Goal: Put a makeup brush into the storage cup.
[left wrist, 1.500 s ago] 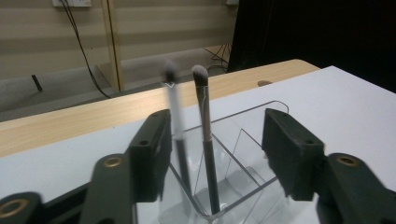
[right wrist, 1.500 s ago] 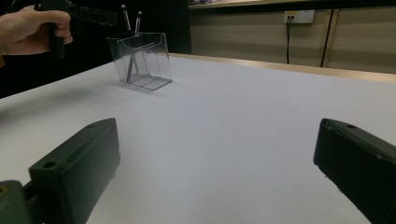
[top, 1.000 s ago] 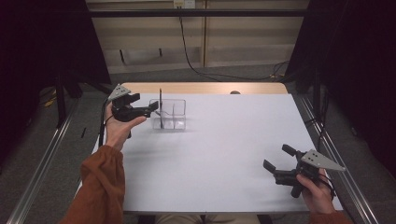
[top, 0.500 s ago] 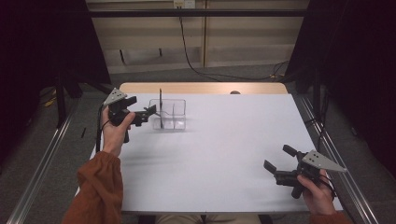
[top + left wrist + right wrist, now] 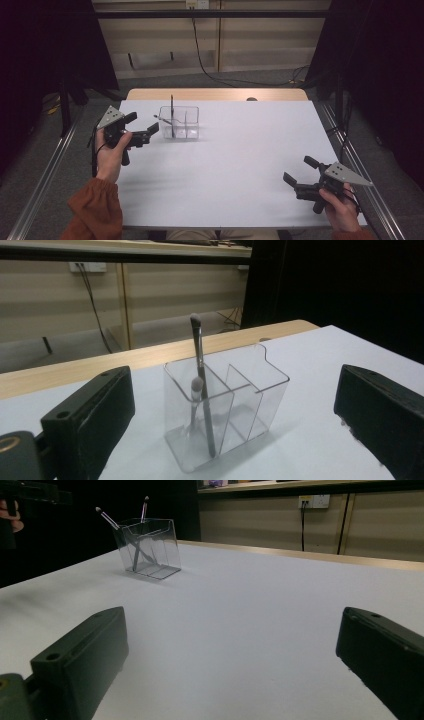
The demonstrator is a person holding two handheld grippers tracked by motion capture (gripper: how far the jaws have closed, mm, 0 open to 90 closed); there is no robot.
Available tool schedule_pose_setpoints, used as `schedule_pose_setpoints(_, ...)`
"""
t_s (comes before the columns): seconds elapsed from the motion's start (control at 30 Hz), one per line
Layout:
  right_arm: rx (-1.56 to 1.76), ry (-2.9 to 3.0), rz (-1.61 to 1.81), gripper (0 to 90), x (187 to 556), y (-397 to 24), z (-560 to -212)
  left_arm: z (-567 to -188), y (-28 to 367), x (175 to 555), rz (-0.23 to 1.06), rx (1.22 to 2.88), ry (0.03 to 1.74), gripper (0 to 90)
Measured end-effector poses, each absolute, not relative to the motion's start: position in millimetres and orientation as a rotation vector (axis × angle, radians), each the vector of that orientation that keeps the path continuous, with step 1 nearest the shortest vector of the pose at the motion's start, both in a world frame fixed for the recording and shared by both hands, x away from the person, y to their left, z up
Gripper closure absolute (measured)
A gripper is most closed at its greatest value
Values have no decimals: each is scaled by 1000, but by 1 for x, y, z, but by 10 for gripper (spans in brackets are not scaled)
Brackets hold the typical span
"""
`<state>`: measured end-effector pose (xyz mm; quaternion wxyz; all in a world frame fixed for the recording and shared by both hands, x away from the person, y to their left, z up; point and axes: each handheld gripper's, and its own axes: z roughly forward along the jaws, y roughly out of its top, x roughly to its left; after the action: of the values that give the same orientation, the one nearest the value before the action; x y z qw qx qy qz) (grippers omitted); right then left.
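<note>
The right gripper (image 5: 299,180) is resting near the desk's (image 5: 235,160) front right corner, its jaws standing wide apart and gripping nothing. Farther back on the left, the left gripper (image 5: 144,131) is hovering just beside the clear organizer (image 5: 180,122), jaws spread wide and empty (two brushes (image 5: 200,375) are leaning in its end compartment). The organizer is sitting near the desk's far edge.

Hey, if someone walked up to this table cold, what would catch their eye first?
Probably the clear holder near the far left of the white table, with two brushes standing in one end compartment. Next, the left claw, open just beside it, and the right claw, open at the near right corner.
</note>
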<state>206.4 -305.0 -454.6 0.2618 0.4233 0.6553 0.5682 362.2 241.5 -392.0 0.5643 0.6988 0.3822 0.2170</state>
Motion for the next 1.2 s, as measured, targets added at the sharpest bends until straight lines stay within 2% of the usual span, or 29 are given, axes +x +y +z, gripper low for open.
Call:
schedule_pose_setpoints(0.4, 1149, 1777, 1527, 0, 205, -305, -455, -402, 249, 323, 521, 1670, 875, 33)
schedule_pose_setpoints(0.47, 1147, 1776, 1523, 0, 205, -305, -455, -406, 250, 315, 561, 1693, 889, 33)
schedule_pose_setpoints(0.9, 1149, 1775, 1514, 0, 201, -306, -455, -419, 259, 287, 536, 1679, 893, 29)
schedule_pose_setpoints(1.2, 1151, 1771, 1513, 0, 200, -307, -455, -432, 269, 271, 565, 1672, 905, 28)
